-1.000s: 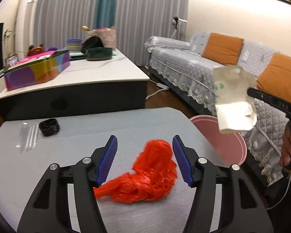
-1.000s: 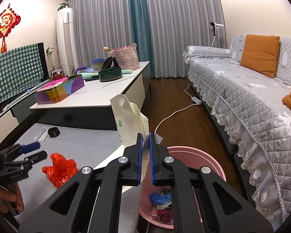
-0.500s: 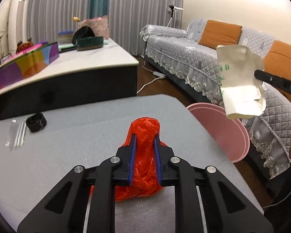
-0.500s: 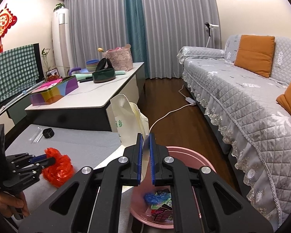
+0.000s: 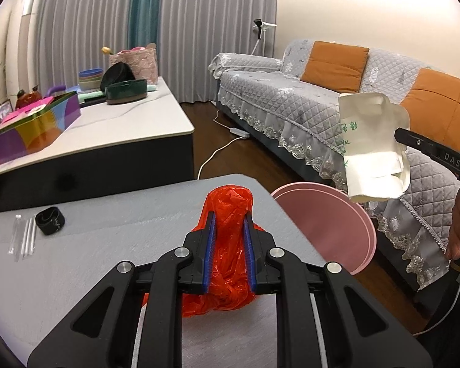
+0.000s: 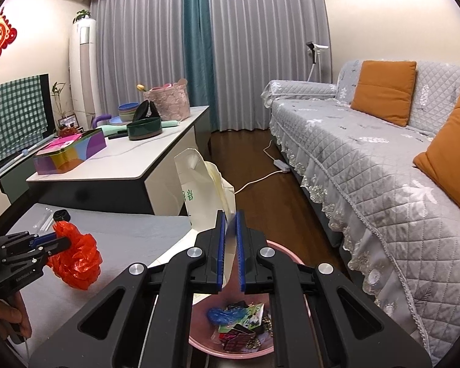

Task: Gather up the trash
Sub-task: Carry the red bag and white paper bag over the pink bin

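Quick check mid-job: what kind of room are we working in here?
Most likely a home living room: a quilt-covered sofa with orange cushions, floor-length curtains, and a low coffee table loaded with household items.

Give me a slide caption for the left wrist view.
Left tongs clamp a red plastic bag on the grey table beside the pink bin.

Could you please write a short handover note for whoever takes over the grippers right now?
Left gripper: shut on the red plastic bag, which is above the grey table, near its edge.
Right gripper: shut on the white paper bag, held above the pink bin.
Done: some wrappers already lie in the bin.
Left: release the paper bag into the bin, then carry the red bag over and drop it in. A small black item and clear plastic sticks remain on the table; probably collect them next.
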`<control>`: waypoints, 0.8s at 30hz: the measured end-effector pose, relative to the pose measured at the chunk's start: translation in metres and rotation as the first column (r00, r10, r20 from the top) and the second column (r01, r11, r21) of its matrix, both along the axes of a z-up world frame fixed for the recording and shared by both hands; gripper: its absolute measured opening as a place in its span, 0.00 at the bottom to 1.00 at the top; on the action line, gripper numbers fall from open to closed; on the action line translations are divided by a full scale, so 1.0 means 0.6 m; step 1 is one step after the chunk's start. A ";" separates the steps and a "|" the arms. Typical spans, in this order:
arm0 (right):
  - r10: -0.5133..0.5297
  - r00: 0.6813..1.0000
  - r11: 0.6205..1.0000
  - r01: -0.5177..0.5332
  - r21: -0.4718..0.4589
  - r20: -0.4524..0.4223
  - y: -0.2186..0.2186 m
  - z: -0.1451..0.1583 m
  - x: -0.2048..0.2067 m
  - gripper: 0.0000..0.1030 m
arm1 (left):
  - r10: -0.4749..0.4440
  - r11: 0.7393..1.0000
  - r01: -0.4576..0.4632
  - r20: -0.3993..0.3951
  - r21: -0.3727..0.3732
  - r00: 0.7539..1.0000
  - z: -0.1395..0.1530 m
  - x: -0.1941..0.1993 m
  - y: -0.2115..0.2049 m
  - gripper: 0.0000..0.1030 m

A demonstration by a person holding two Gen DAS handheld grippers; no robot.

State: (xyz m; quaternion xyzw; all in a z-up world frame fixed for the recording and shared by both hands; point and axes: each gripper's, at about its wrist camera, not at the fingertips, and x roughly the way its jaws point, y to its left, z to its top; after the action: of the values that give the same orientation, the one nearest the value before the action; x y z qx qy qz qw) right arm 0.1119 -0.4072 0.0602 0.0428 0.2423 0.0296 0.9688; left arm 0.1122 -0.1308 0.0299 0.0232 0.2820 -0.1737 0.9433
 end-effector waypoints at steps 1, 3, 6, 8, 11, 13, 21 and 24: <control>-0.006 1.000 1.000 0.006 -0.001 -0.001 -0.004 0.000 -0.001 0.07 | -0.002 1.000 0.002 0.001 -0.001 1.000 0.001 0.001 -0.004 0.16; -0.018 1.000 1.000 0.018 -0.003 -0.003 -0.013 -0.001 -0.001 0.07 | -0.007 1.000 0.007 0.000 -0.006 1.000 0.004 0.004 -0.012 0.16; -0.032 0.999 0.999 0.032 -0.002 -0.008 -0.025 -0.003 0.000 0.07 | -0.015 1.000 0.015 0.005 -0.011 1.000 0.010 0.011 -0.026 0.16; -0.040 0.999 0.999 0.040 -0.002 -0.014 -0.030 -0.004 0.003 0.07 | -0.022 1.000 0.022 0.009 -0.013 1.000 0.014 0.016 -0.038 0.16; -0.047 0.999 0.999 0.047 -0.005 -0.015 -0.034 -0.005 0.006 0.07 | -0.036 0.999 0.037 0.015 -0.014 0.999 0.020 0.024 -0.055 0.16; -0.051 0.999 0.999 0.050 -0.014 -0.017 -0.035 -0.006 0.009 0.07 | -0.048 0.999 0.048 0.021 -0.013 0.999 0.026 0.031 -0.066 0.16; -0.066 0.997 0.998 0.066 -0.016 -0.030 -0.046 -0.010 0.019 0.07 | -0.064 0.998 0.064 0.021 -0.021 0.998 0.038 0.065 -0.101 0.16; -0.077 0.996 0.997 0.077 -0.013 -0.037 -0.056 -0.012 0.022 0.07 | -0.068 0.997 0.068 0.014 -0.030 0.998 0.039 0.076 -0.110 0.16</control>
State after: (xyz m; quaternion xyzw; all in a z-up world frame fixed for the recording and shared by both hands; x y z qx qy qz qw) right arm 0.1250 -0.4410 0.0528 0.0471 0.2585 -0.0100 0.9648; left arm 0.1576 -0.1965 0.0535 0.0196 0.2721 -0.2097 0.9389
